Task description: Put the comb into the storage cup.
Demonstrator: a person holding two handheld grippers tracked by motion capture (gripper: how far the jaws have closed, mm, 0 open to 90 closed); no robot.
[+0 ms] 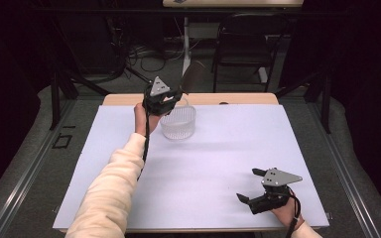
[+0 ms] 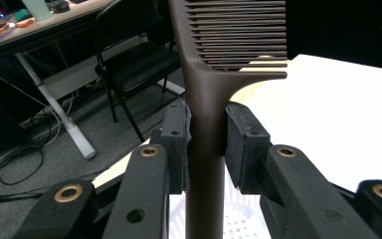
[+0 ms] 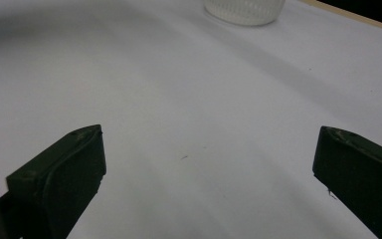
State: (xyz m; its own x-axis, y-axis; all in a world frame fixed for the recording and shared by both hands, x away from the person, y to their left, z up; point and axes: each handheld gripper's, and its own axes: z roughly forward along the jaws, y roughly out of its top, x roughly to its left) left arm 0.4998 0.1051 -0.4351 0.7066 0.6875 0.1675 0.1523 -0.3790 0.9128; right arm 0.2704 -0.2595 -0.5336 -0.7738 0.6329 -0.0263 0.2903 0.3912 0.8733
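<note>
In the high view, the left gripper (image 1: pixel 171 99) is held up at the far side of the table (image 1: pixel 228 163), just above the near-left rim of a clear basket (image 1: pixel 179 123). It grips a dark comb (image 1: pixel 192 78), which sticks up and away past the table's far edge. A sleeve (image 1: pixel 110 191) runs from the bottom of the view up to that hand. The right gripper (image 1: pixel 254 184) rests low near the table's near right corner, well apart from the basket, its jaws spread wide with nothing between them.

In the left gripper view, the jaws are clamped on the handle of the comb (image 2: pixel 206 109), one pad (image 2: pixel 176 144) on each side. The comb's teeth run in rows above the pads. Below the jaws shows part of the basket (image 2: pixel 238 219), white and perforated.

In the right gripper view, the two jaws stand far apart over the bare table (image 3: pixel 189 124). The basket (image 3: pixel 243 10) sits at the top edge, well away.
</note>
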